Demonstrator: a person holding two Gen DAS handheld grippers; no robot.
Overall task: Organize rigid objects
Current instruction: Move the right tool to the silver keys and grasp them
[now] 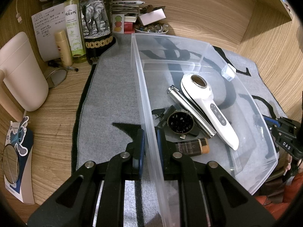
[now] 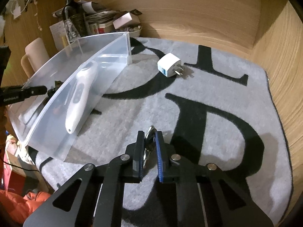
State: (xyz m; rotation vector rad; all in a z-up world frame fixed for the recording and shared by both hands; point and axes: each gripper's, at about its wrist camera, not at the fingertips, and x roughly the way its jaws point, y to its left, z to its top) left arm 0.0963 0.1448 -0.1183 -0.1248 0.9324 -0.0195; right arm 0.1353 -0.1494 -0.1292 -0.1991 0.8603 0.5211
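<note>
Keys on a small silvery metal ring (image 2: pixel 149 141) sit pinched in your right tongs (image 2: pixel 148 147) over the grey rug, while your left tongs (image 1: pixel 150 147) clamp the clear plastic bin's wall (image 1: pixel 147 113), steadying it, likely for the drop.

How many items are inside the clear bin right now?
5: white handheld device along the right side, silver cylinder beside it, round black grinder, black clip, small brown bottle nearest. Smaller pieces may hide underneath.
</note>
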